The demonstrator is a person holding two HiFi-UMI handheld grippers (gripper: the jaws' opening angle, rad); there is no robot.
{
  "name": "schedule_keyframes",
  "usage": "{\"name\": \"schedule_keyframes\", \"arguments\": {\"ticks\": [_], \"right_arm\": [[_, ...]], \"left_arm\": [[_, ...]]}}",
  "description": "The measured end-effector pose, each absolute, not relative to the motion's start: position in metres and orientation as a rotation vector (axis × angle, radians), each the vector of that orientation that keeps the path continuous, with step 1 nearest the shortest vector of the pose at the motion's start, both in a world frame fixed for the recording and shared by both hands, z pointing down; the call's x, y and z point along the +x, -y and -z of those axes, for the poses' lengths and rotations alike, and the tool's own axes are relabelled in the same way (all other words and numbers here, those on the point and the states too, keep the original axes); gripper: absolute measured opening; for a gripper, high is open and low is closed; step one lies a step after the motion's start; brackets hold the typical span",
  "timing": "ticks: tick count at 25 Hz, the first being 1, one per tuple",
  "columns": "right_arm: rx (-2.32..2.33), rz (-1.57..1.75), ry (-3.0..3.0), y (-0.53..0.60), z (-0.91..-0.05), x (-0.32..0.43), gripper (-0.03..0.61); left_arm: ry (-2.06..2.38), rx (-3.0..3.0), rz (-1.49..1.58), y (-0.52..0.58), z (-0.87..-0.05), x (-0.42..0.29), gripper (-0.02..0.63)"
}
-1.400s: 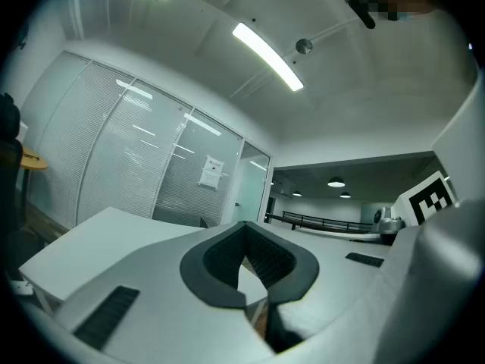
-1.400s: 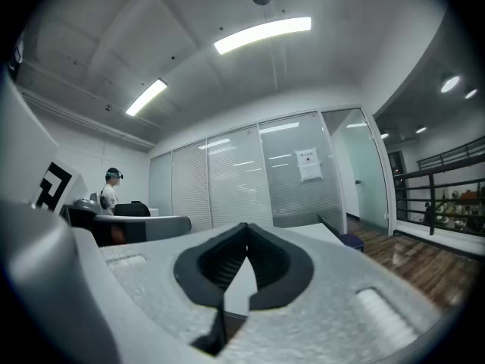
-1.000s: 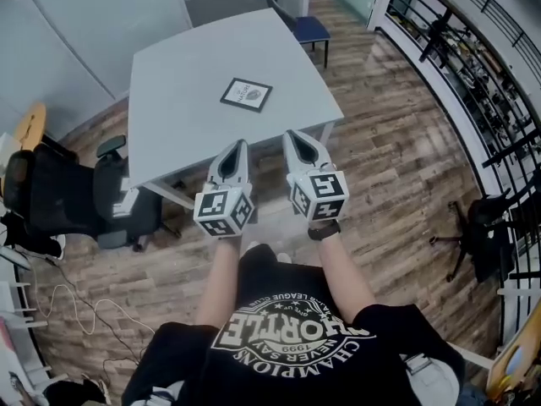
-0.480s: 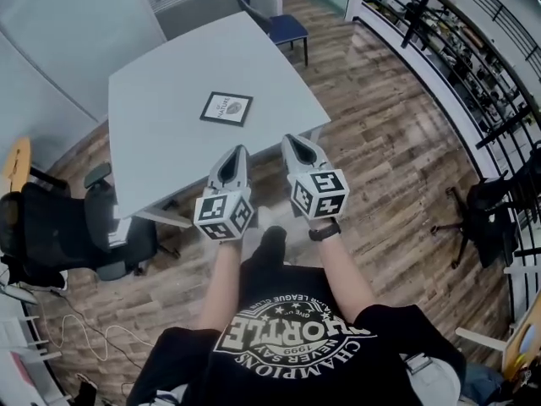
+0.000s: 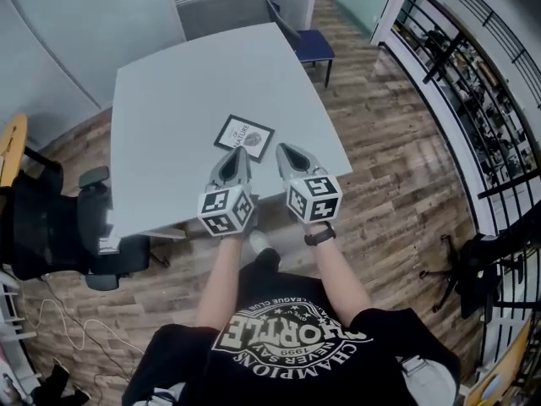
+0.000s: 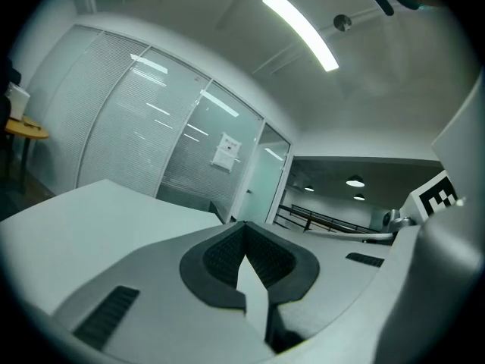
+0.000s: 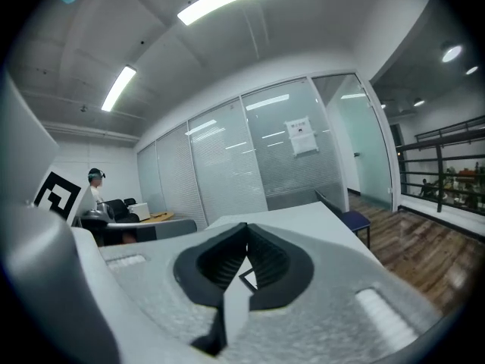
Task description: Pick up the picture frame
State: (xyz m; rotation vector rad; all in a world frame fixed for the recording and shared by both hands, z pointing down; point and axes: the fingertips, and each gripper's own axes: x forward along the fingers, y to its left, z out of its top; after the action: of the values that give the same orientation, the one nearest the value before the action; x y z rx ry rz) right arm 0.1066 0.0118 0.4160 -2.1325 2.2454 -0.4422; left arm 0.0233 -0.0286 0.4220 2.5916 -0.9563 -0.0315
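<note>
- Both grippers have come forward with the person since a second ago. They now reach over the near edge of the grey table [image 5: 161, 100], which they had not reached before.
- The left gripper [image 5: 240, 151] has its jaws pressed together on nothing.
- The right gripper [image 5: 282, 149] is closed and empty as well.
- The picture frame [image 5: 244, 136] lies flat on the table near that edge, just beyond the two tips. Its dark border surrounds a white card whose print is too small to read.
- The right gripper view shows one corner of the frame past the jaws.
- The person's black T-shirt [image 5: 292, 337] carries white lettering, upside down in the head view: "CHAMPIONS", "NEVER SAY", "1999".
- A paper notice [image 7: 301, 136] is on the glass wall, its text illegible.
</note>
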Motion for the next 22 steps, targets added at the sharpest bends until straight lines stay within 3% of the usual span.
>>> {"name": "schedule_keyframes", "arguments": {"ticks": [10, 22], "right_arm": [[-2.032, 0.597, -2.523, 0.155, -0.469, 0.087, -0.002], [-2.081, 0.666, -2.695, 0.240, -0.536, 0.117, -0.002]], "left_arm": [[1.171, 2.320, -0.029, 0.176, -0.495, -0.002, 0.005], [1.157, 2.060, -0.160, 0.214, -0.595, -0.002, 0.006]]}}
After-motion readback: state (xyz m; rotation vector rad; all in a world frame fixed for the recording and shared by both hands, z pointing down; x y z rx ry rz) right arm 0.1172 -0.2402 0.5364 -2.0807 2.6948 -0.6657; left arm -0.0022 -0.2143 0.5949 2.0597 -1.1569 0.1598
